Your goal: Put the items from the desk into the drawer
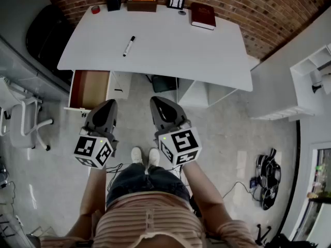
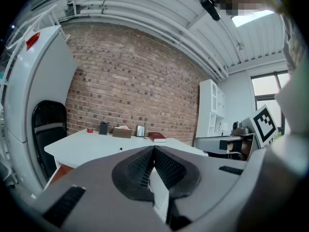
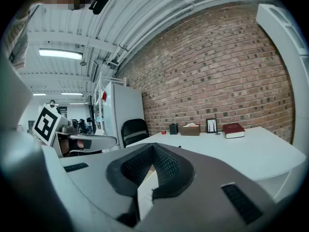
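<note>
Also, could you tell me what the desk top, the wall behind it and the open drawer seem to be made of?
Desk top: likely white laminate or painted board, smooth and matte, no grain visible. Wall: bare brick, reddish-brown with pale mortar lines. Drawer: inside looks like brown wood or wood-look board; rim white.

Black marker [image 1: 129, 46] lies on desk [image 1: 170, 53]; drawer [image 1: 89, 89] open.
</note>
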`<state>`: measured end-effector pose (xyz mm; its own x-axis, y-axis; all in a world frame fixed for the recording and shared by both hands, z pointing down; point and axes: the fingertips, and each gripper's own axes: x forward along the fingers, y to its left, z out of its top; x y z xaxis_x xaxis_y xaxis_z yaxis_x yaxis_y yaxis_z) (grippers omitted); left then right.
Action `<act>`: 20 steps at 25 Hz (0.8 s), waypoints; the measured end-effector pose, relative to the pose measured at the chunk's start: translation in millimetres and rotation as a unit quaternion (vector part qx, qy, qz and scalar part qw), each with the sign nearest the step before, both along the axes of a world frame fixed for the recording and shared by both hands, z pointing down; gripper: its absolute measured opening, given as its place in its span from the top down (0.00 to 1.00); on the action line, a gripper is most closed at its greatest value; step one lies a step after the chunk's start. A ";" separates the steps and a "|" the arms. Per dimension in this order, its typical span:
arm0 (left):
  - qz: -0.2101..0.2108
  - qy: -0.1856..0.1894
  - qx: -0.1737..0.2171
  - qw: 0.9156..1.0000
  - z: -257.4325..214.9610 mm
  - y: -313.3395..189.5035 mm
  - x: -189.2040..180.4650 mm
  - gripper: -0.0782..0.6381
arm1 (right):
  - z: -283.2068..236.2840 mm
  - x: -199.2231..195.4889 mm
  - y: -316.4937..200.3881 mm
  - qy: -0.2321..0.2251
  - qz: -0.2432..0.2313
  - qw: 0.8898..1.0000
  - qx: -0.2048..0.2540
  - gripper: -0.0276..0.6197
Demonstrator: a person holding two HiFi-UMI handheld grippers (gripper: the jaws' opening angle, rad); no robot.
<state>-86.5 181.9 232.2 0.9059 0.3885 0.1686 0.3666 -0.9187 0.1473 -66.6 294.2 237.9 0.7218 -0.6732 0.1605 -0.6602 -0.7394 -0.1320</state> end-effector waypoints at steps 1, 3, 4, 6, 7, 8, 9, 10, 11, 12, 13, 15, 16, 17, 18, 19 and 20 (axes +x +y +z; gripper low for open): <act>-0.001 0.000 0.000 1.000 0.7 -0.1 0.4 0.88 | 0.5 0.1 0.4 -0.001 -0.001 1.000 0.000 0.93; -0.002 0.000 -0.001 1.000 1.9 -0.1 1.4 0.88 | 1.3 0.9 1.1 -0.003 -0.003 1.000 0.000 0.93; -0.003 0.001 -0.001 1.000 2.4 0.0 2.0 0.88 | 1.7 1.6 1.4 -0.003 -0.004 1.000 0.000 0.93; -0.004 0.002 0.000 1.000 3.3 0.4 2.9 0.88 | 2.8 2.6 2.3 -0.005 -0.005 1.000 0.003 0.93; -0.005 0.002 0.001 1.000 3.7 0.6 3.2 0.88 | 3.5 2.9 2.9 -0.007 -0.005 1.000 0.005 0.93; -0.006 0.001 0.002 1.000 4.2 0.9 3.4 0.88 | 4.3 3.3 3.7 -0.008 -0.006 1.000 0.007 0.93; -0.007 0.000 0.002 1.000 4.9 0.9 3.7 0.88 | 5.3 3.7 4.5 -0.010 -0.006 1.000 0.008 0.93; -0.008 -0.001 0.003 1.000 5.5 0.8 4.1 0.88 | 6.2 4.3 5.2 -0.011 -0.007 1.000 0.008 0.93; -0.010 -0.002 0.003 1.000 5.9 0.8 4.9 0.88 | 6.8 5.1 5.8 -0.012 -0.007 1.000 0.007 0.93; -0.011 -0.003 0.002 1.000 6.1 0.8 6.4 0.88 | 6.9 6.2 6.2 -0.011 -0.008 1.000 0.005 0.93; -0.012 -0.003 0.002 1.000 6.4 1.0 8.4 0.88 | 6.9 7.2 6.2 -0.008 -0.010 1.000 0.003 0.93; -0.013 -0.005 0.005 1.000 8.5 2.1 13.8 0.88 | 7.7 8.2 5.2 -0.002 -0.019 1.000 0.000 0.93; -0.013 -0.006 0.008 1.000 9.8 3.1 16.5 0.88 | 8.6 8.1 4.9 0.000 -0.024 1.000 -0.002 0.93; -0.013 -0.007 0.012 1.000 10.9 4.2 18.7 0.88 | 9.7 7.8 5.1 0.001 -0.027 1.000 -0.004 0.93; -0.014 -0.007 0.014 1.000 11.5 5.2 20.6 0.88 | 10.9 7.8 6.0 0.002 -0.030 1.000 -0.007 0.93; -0.016 -0.007 0.016 1.000 11.6 6.1 22.6 0.88 | 11.8 8.6 7.4 0.004 -0.030 0.999 -0.010 0.93; -0.018 -0.006 0.017 1.000 11.4 6.9 25.0 0.88 | 11.9 10.3 9.7 0.005 -0.028 1.000 -0.013 0.93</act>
<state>-61.6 188.8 243.6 0.9168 0.3495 0.1932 0.3316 -0.9358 0.1194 -56.3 303.9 249.9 0.6846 -0.7086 0.1709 -0.7022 -0.7040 -0.1063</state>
